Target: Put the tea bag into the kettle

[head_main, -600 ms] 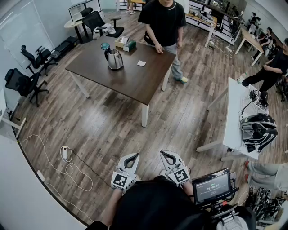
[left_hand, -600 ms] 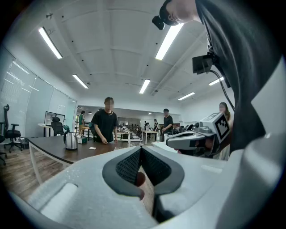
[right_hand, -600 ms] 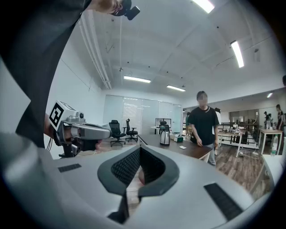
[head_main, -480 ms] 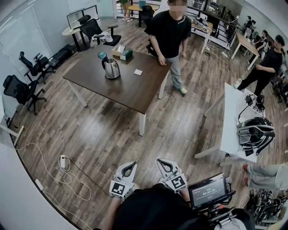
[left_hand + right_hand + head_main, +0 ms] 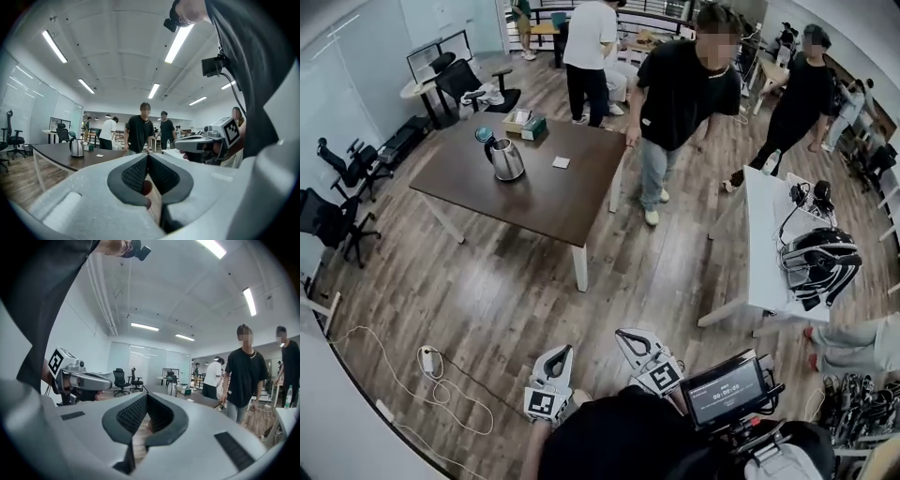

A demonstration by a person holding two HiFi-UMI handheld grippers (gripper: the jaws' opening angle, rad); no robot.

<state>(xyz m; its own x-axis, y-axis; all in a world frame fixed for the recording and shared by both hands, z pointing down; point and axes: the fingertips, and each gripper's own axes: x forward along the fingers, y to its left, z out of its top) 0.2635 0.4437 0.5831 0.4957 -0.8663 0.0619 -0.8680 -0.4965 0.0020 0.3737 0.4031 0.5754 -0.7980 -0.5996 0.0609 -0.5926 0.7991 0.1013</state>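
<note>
A steel kettle (image 5: 506, 157) stands on the dark brown table (image 5: 478, 187) far ahead, with a small white tea bag (image 5: 561, 162) lying to its right. The left gripper view shows the kettle (image 5: 76, 148) and tea bag (image 5: 99, 155) small and distant, as does the right gripper view, with kettle (image 5: 172, 388) and tea bag (image 5: 190, 400). My left gripper (image 5: 558, 352) and right gripper (image 5: 630, 336) are held low near my body, over the wooden floor. Both are shut with nothing in them.
A person in black (image 5: 680, 103) stands by the table's right corner, with others behind. Boxes (image 5: 527, 126) sit at the table's far edge. A white table with a helmet (image 5: 820, 258) is at right, office chairs (image 5: 337, 220) at left, and a floor cable (image 5: 427, 361).
The view has swung, so the table now sits farther left and higher. The person in black has stepped right, away from the table corner. Both grippers stay shut and low.
</note>
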